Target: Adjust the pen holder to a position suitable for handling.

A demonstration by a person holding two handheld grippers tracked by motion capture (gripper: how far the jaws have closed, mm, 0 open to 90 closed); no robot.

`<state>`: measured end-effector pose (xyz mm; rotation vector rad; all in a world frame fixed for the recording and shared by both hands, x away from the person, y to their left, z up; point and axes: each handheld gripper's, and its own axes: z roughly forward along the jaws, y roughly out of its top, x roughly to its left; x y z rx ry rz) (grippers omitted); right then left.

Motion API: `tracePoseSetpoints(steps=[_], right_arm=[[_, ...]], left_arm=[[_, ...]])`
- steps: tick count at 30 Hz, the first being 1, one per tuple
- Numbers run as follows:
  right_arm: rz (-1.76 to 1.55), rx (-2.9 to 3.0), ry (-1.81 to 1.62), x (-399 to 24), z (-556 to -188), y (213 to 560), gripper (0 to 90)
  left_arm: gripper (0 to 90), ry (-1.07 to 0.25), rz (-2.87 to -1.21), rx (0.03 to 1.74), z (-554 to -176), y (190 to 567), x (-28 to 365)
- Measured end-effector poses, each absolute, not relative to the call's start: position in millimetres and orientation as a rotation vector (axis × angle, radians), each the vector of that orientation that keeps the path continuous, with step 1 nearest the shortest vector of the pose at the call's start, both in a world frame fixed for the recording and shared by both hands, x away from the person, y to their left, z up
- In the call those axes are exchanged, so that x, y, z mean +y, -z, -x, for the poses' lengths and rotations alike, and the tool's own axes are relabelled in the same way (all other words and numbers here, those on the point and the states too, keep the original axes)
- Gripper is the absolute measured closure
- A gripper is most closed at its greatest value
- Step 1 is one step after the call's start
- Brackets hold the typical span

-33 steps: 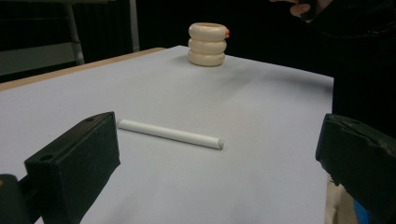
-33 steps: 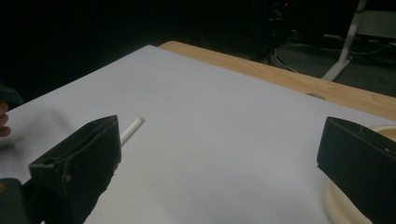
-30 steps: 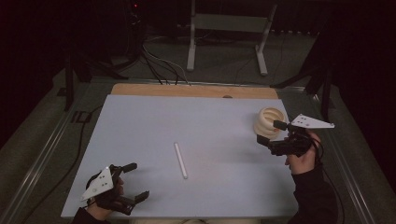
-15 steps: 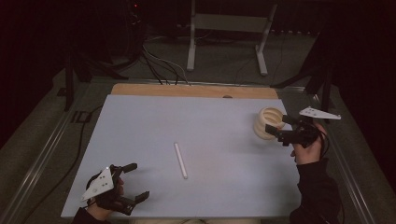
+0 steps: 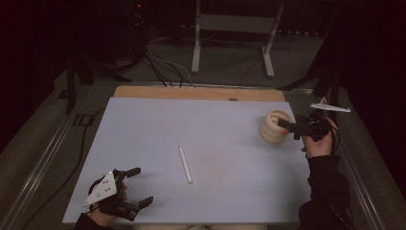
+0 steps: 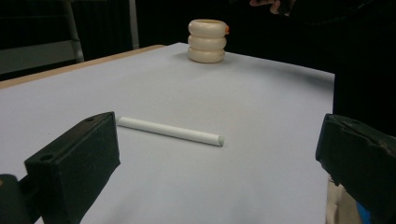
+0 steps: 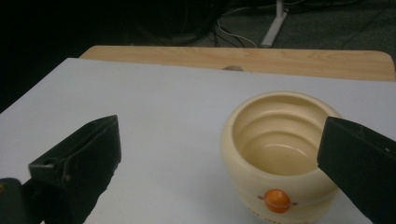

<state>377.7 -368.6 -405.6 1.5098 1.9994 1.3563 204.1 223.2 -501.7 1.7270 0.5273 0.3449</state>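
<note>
A cream ribbed cup (image 5: 274, 126) stands upright at the table's right side, with an orange dot on its wall (image 7: 276, 200). My right gripper (image 5: 284, 128) is open just to its right, level with the rim. In the right gripper view the cup (image 7: 280, 154) sits low between the jaws, close to the right one, and the right gripper (image 7: 222, 128) touches nothing. A white rod (image 5: 185, 164) lies flat near the table's middle. My left gripper (image 5: 142, 187) rests open at the front left corner. In its view the rod (image 6: 170, 131) and the cup (image 6: 207, 41) lie beyond the left gripper (image 6: 215, 126).
The pale blue table top (image 5: 143, 134) ends in a wooden strip (image 5: 201, 93) at the far edge. Beyond it, a metal stand (image 5: 234, 28) and cables (image 5: 163, 67) are on the dark floor. A dark sleeve (image 5: 323, 182) runs along the right edge.
My right gripper has moved away from the front edge, from in front of the cup to beside its rim. The cup, the rod and the left gripper have stayed put.
</note>
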Motion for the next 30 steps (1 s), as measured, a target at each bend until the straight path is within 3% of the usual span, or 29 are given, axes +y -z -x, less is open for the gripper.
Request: tracePoseSetpoints(steps=[16,23,30], right_arm=[[-1.818,1.931,-1.221,-376,-409,415,0.0],[-1.881,1.912,-1.129,-380,-419,419,10.0],[-1.951,1.877,-1.023,-385,-428,424,34.7]], left_arm=[[0.2,-0.343,-1.726,0.533,-204,502,224],[0.2,-0.346,-1.726,0.532,-204,502,224],[0.2,-0.343,-1.729,0.532,-204,502,223]])
